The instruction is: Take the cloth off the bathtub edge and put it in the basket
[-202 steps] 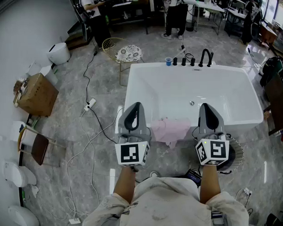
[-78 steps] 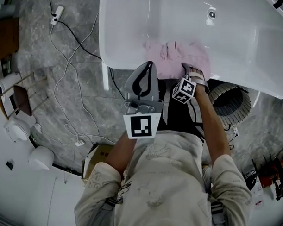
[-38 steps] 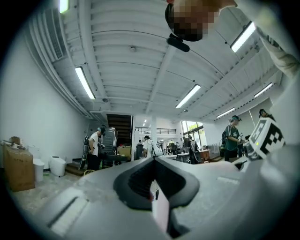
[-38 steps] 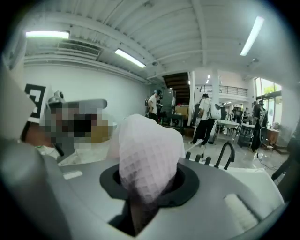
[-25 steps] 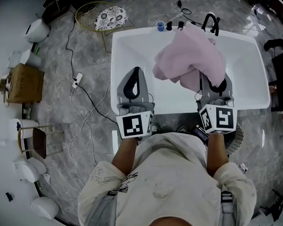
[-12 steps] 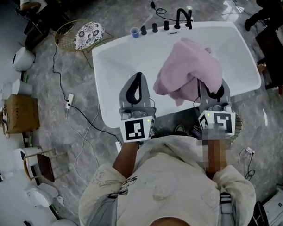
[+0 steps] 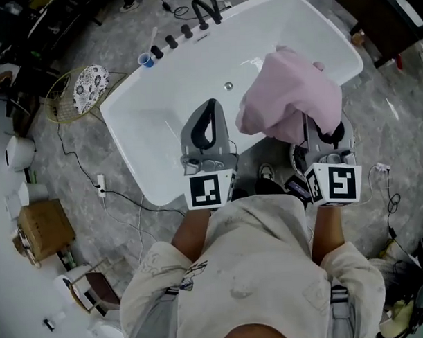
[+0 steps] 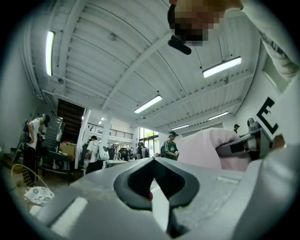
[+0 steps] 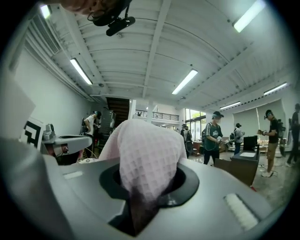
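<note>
The pink waffle cloth (image 7: 289, 94) hangs bunched in the air over the near right side of the white bathtub (image 7: 161, 111). My right gripper (image 7: 325, 130) is shut on it. In the right gripper view the cloth (image 9: 147, 154) fills the gap between the jaws and drapes over their tips. My left gripper (image 7: 209, 106) is held level beside it over the tub's near rim, shut with nothing in it. Its tips (image 8: 153, 160) meet in the left gripper view, where the cloth (image 8: 201, 150) shows at the right. No basket can be made out in any view.
A black faucet (image 7: 209, 5) and a blue cup (image 7: 147, 61) stand at the tub's far end. A wire stool with a patterned cushion (image 7: 84, 89) stands to the left. A cable (image 7: 101, 186) and a cardboard box (image 7: 44, 229) lie on the grey floor. People stand in the background.
The tub has turned and slid left in the head view as the person turns. The cloth stays lifted in my right gripper. Both grippers keep their places before the body.
</note>
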Action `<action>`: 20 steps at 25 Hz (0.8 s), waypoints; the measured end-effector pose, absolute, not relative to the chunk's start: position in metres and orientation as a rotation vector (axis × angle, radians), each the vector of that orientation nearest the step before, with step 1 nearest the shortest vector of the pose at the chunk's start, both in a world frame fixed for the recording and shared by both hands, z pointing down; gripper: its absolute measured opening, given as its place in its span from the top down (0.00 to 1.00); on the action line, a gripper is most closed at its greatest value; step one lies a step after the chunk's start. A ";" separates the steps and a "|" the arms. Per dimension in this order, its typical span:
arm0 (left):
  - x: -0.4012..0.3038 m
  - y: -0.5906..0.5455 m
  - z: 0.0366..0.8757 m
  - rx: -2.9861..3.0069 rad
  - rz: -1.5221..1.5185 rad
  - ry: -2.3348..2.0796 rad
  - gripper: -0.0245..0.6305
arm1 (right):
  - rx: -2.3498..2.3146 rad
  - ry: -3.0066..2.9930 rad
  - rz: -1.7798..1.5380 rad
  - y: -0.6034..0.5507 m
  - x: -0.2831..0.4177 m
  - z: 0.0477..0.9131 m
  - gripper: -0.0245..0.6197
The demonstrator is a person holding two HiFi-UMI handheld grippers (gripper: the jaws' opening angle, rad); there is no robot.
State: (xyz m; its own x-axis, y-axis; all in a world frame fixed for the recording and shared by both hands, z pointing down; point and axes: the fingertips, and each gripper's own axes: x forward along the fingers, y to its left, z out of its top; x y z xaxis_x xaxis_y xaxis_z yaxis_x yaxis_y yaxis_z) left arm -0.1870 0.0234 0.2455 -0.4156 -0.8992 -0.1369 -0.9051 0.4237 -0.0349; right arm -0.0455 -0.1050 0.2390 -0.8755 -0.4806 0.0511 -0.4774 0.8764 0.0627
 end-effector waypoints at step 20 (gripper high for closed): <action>0.038 -0.172 0.302 -2.366 0.087 1.982 0.96 | 1.547 -2.527 0.029 -0.194 0.223 0.297 0.80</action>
State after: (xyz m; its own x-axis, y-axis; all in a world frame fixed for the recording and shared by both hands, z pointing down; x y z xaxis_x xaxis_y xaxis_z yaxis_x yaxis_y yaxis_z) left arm 0.0382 -0.1723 0.3018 0.1747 -0.9815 -0.0779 -0.9846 -0.1748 -0.0051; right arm 0.2233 -0.1937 0.2973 -0.4433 -0.8818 0.1611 -0.8852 0.4590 0.0762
